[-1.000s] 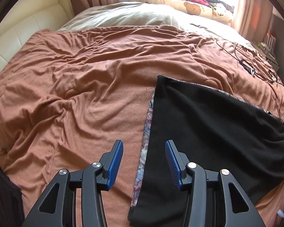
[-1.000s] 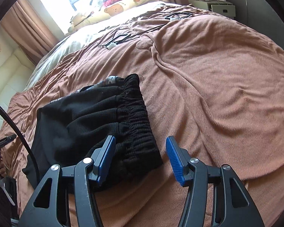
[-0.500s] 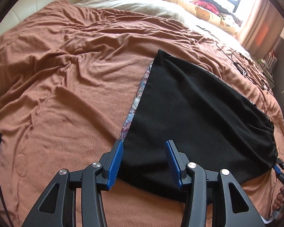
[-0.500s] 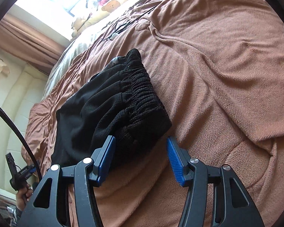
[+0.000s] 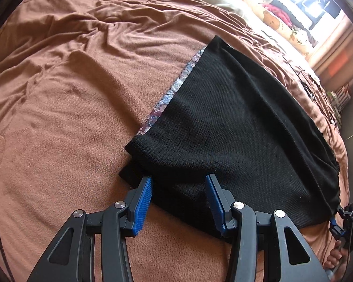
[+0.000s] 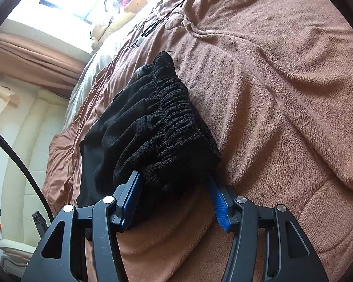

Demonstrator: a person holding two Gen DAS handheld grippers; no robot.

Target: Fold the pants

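On the brown blanket (image 5: 70, 108), both claws gape wide around black pants (image 5: 235, 127).

No lettering, label, brand or number can be read in either view; the bear-print pillow (image 5: 277, 21) at one o'clock in the left wrist view shows only pictures, too small for words

A wide bed (image 5: 66, 108) fills the room, spread with a rumpled brown fleece blanket (image 6: 282, 75). At its far end lies a bear-print pillow (image 5: 274, 20) below a bright, overexposed window (image 6: 58, 2). Brown curtains (image 6: 33, 63) hang beside it, above a cream padded headboard (image 6: 33, 155).
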